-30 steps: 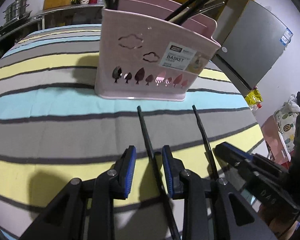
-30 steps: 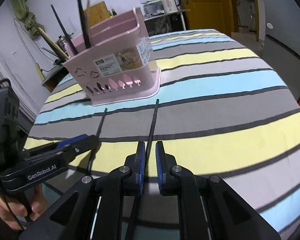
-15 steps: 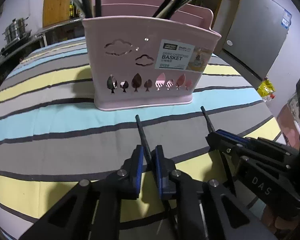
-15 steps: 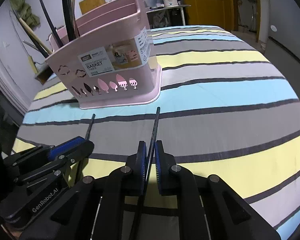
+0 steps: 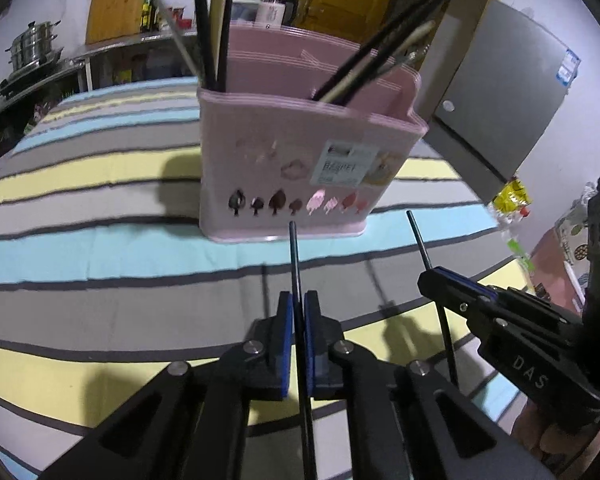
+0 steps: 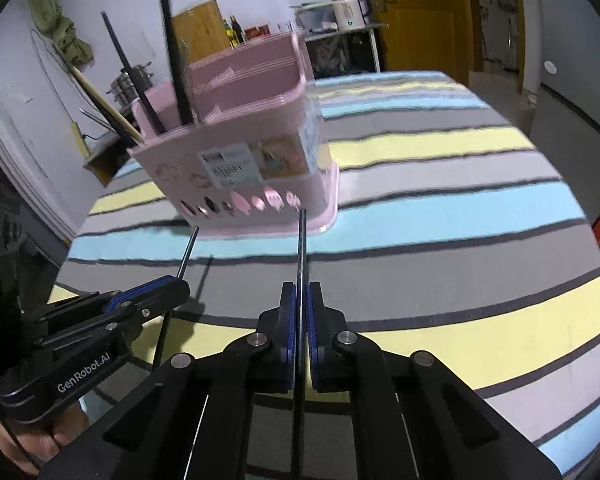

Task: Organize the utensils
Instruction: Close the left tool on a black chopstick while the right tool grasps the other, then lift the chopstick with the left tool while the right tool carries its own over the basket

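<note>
My left gripper (image 5: 299,304) is clamped on one black chopstick (image 5: 293,252) — my right gripper (image 6: 301,300) on another black chopstick (image 6: 302,240) — both tips near the pink basket (image 5: 300,160) on the striped tablecloth (image 5: 100,240).

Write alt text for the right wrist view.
The right gripper pinches a black chopstick pointing toward a pink utensil basket on a striped tablecloth. At left, the left gripper holds a second chopstick.
</note>
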The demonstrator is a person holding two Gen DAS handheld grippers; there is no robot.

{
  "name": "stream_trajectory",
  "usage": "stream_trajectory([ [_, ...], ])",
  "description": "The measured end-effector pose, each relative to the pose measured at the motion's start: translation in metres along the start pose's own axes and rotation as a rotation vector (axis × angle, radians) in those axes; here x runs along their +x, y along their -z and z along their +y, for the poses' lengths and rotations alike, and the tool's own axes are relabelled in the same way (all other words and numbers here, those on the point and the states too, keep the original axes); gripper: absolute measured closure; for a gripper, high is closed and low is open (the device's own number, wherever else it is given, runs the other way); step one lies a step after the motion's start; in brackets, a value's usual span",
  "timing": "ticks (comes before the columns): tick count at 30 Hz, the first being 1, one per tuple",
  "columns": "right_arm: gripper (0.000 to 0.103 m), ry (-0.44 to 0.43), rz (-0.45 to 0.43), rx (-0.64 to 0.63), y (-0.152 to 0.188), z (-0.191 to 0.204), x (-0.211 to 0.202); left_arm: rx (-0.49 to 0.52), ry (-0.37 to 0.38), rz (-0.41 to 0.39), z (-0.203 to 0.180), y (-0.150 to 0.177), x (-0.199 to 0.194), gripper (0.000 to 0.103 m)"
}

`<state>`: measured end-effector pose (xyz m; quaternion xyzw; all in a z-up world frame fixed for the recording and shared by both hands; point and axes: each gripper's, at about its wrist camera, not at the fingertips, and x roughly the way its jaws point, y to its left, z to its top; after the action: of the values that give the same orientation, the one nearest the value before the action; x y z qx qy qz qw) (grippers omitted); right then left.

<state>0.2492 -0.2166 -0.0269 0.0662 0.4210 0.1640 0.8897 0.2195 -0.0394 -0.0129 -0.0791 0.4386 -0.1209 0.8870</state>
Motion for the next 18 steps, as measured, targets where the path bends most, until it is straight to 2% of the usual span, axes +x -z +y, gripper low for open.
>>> stream_trajectory([
  [18, 0.098, -0.011, -0.188, -0.045, -0.034, 0.029, -0.093, 0.054, 0.061, -0.189, -0.015, -0.038, -0.096, 0.098],
])
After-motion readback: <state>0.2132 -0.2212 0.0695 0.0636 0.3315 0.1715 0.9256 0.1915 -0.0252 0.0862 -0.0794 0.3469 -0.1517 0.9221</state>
